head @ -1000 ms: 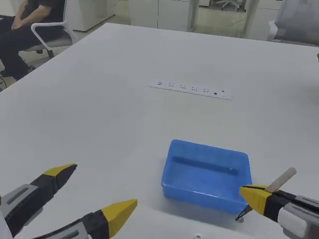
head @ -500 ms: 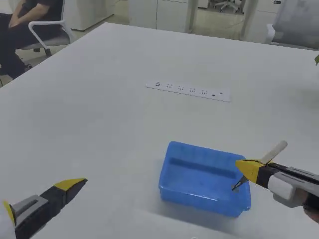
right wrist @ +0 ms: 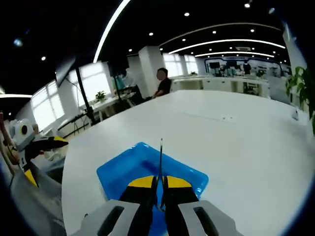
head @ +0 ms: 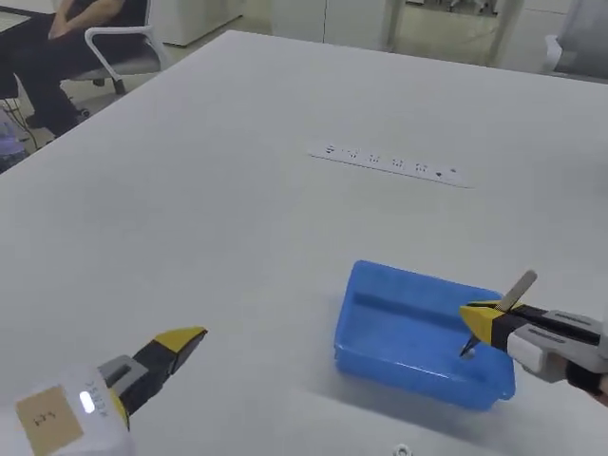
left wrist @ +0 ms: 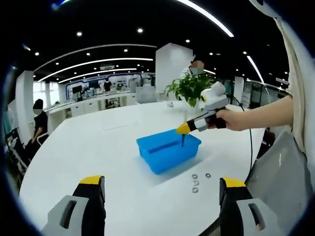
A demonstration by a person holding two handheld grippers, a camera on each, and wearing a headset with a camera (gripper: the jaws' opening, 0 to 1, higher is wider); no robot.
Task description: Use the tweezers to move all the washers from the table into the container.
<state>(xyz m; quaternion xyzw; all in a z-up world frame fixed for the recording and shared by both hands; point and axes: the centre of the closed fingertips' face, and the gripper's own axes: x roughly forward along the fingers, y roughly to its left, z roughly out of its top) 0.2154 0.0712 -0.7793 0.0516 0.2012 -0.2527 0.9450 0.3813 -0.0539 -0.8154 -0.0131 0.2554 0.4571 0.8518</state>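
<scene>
Your right gripper (head: 472, 313) has its jaws pinched narrow on the tweezers (head: 466, 348), whose tips hang over the inside of the container (head: 399, 369). You cannot tell whether the tips carry anything, and nothing can be made out inside the container. In the left gripper view, at least three washers (left wrist: 196, 182) lie on the table (left wrist: 123, 162) just beside the container, so judge most of the task as not yet done. Your left gripper (left wrist: 161, 181) stands wide and empty, well apart from the work.
</scene>
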